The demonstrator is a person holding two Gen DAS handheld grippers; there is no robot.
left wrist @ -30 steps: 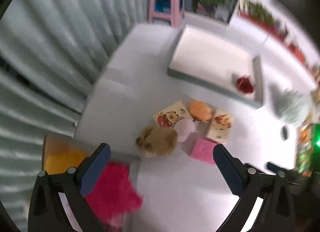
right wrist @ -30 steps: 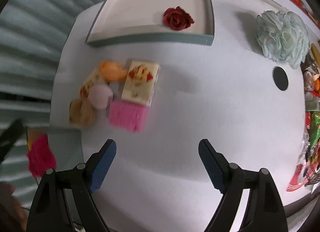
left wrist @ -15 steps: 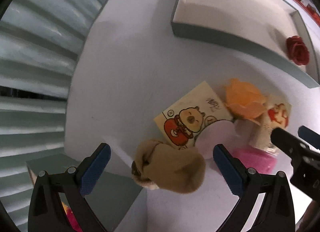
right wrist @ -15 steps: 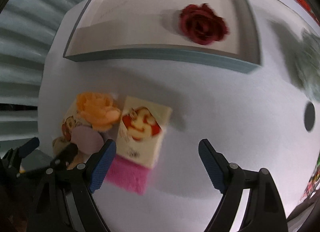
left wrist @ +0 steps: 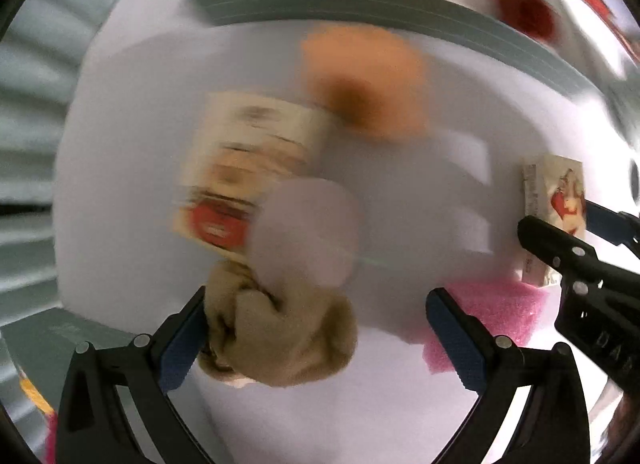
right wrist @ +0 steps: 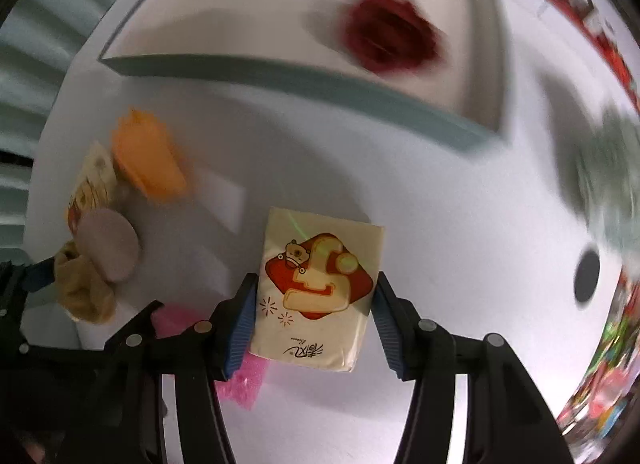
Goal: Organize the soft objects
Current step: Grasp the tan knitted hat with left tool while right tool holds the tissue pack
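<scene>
White tabletop w/ corrugated grey wall behind on the left side; both views motion-blurred. Right gripper points down, jaws closing around a cream tissue pack: left pad touches the pack's edge, right pad looks to be just at the other edge, can't tell if it presses yet. Pink sponge lies under/behind the pack, by the left finger. Ahead of the gripper: grey-rimmed tray w/ a dark red rose inside. Ahead-left: orange flower, second tissue pack, mauve round pad, tan plush.

Left gripper spread wide, nothing clamped. Plush sits between its fingers, against the left one, clear of the right. Mauve pad just ahead, touching the plush; sponge beside the right finger.
</scene>
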